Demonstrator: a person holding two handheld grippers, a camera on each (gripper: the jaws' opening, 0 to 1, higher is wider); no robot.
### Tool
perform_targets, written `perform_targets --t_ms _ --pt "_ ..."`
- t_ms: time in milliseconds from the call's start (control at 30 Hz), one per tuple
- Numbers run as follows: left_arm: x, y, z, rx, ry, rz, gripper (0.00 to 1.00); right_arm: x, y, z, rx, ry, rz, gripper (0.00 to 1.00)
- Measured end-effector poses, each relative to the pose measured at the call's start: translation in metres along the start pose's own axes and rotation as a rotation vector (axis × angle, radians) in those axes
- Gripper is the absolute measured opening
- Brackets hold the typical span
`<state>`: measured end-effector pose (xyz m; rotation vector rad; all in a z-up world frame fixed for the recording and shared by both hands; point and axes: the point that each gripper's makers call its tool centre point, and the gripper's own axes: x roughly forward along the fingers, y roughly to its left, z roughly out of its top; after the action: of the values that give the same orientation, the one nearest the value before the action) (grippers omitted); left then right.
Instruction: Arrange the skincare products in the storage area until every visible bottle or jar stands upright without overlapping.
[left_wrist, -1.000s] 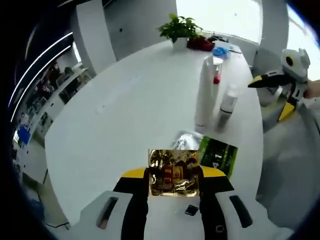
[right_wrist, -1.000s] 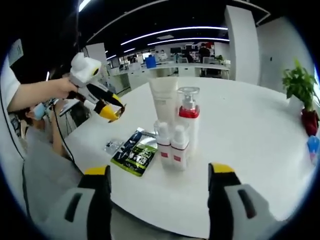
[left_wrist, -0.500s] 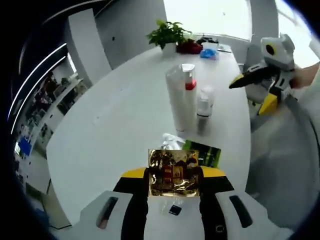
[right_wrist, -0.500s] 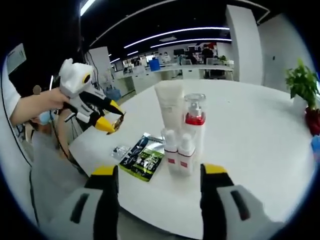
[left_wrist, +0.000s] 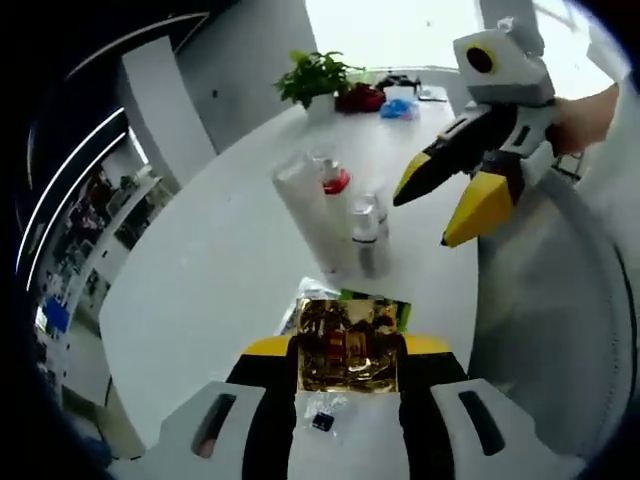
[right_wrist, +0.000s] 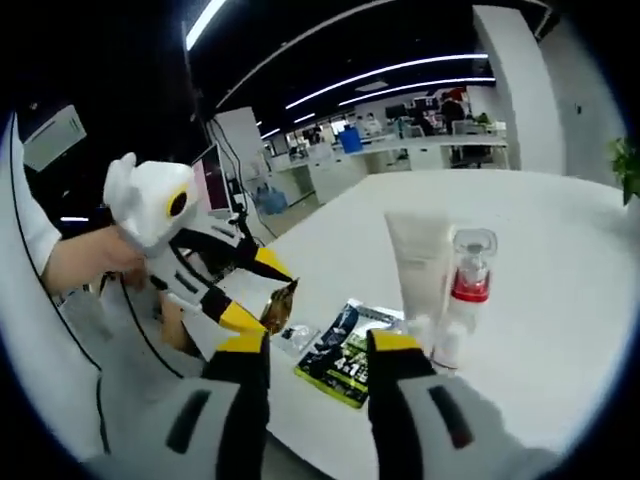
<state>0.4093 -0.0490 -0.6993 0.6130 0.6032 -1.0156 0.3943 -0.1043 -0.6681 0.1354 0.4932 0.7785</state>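
My left gripper is shut on a gold foil sachet, held over the near edge of the white table. Beyond it a white tube, a clear pump bottle with a red collar and small white bottles stand upright together. My right gripper is open with nothing between its jaws, its gap narrow. In the right gripper view the left gripper holds the gold sachet near a flat green sachet, the tube and the pump bottle.
A small clear sachet lies flat beside the green one. A potted plant, a red item and a blue item sit at the table's far end. The right gripper hangs close above the bottles. A person's hand holds the left gripper.
My right gripper's jaws have drawn closer together. Both grippers have come nearer to each other and to the bottles. The left gripper still holds the gold sachet.
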Motion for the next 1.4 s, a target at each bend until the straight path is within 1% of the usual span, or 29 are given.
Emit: perform_targets --t_ms 33,100,233,300,333,400,467,533,633,733,933,967,1033,1067,1133,1167,1200,1233,1267,1300,1367,1400 --pt "0.000 -0.004 0.002 0.005 -0.004 -0.002 0.36 0.005 0.004 0.003 0.029 -0.005 0.020 0.35" --pt "0.001 -0.011 0.004 0.021 -0.007 -0.005 0.36 0.010 0.006 0.005 0.064 -0.003 0.034 0.32" --pt "0.000 -0.020 0.008 0.042 -0.011 -0.006 0.36 0.022 0.003 0.005 0.093 0.025 0.043 0.29" --pt "0.000 -0.025 0.010 0.051 -0.016 -0.005 0.36 0.025 0.005 0.003 0.151 0.050 0.059 0.25" --pt "0.000 -0.026 0.011 0.053 -0.017 -0.005 0.36 0.027 0.006 0.004 0.164 0.047 0.068 0.23" --pt "0.000 -0.029 0.012 0.056 -0.021 -0.004 0.36 0.029 0.005 0.001 0.205 0.065 0.067 0.19" --pt "0.000 -0.032 0.013 0.063 -0.021 -0.004 0.36 0.031 0.006 -0.001 0.228 0.076 0.075 0.18" --pt "0.000 -0.033 0.012 0.072 -0.016 -0.003 0.36 0.032 0.005 -0.006 0.240 0.102 0.068 0.18" --pt "-0.001 -0.033 0.015 0.083 -0.018 -0.002 0.36 0.033 0.007 -0.010 0.262 0.119 0.075 0.15" --pt "-0.001 -0.033 0.017 0.088 -0.023 0.001 0.36 0.034 0.008 -0.012 0.288 0.121 0.081 0.13" --pt "-0.001 -0.032 0.019 0.096 -0.024 0.001 0.37 0.036 0.009 -0.011 0.336 0.122 0.093 0.02" --pt "-0.001 -0.032 0.019 0.095 -0.022 0.000 0.37 0.036 0.010 -0.011 0.349 0.124 0.096 0.02" --pt "-0.001 -0.032 0.019 0.093 -0.022 -0.001 0.37 0.036 0.010 -0.012 0.345 0.126 0.092 0.01" --pt "0.000 -0.033 0.018 0.087 -0.022 -0.005 0.36 0.036 0.011 -0.012 0.349 0.127 0.093 0.01" --pt "0.000 -0.028 0.016 0.081 -0.018 0.010 0.27 0.036 0.011 -0.015 0.351 0.135 0.094 0.01" --pt "0.000 -0.027 0.016 0.065 -0.024 0.008 0.26 0.036 0.011 -0.015 0.349 0.134 0.092 0.01" --pt "0.000 -0.029 0.017 0.037 -0.036 -0.005 0.28 0.036 0.011 -0.015 0.348 0.133 0.090 0.01" --pt "0.000 -0.031 0.020 0.000 -0.054 -0.019 0.34 0.036 0.011 -0.015 0.348 0.131 0.087 0.01" --pt "0.000 -0.029 0.021 -0.026 -0.067 -0.015 0.38 0.036 0.010 -0.015 0.355 0.128 0.083 0.01" --pt "-0.001 -0.028 0.019 -0.023 -0.064 -0.012 0.40 0.036 0.009 -0.014 0.360 0.123 0.079 0.01" --pt "-0.001 -0.026 0.017 -0.050 -0.066 -0.008 0.39 0.035 0.005 -0.011 0.381 0.105 0.070 0.01" --pt "-0.002 -0.026 0.016 -0.084 -0.078 -0.012 0.38 0.033 0.002 -0.009 0.391 0.091 0.066 0.01"
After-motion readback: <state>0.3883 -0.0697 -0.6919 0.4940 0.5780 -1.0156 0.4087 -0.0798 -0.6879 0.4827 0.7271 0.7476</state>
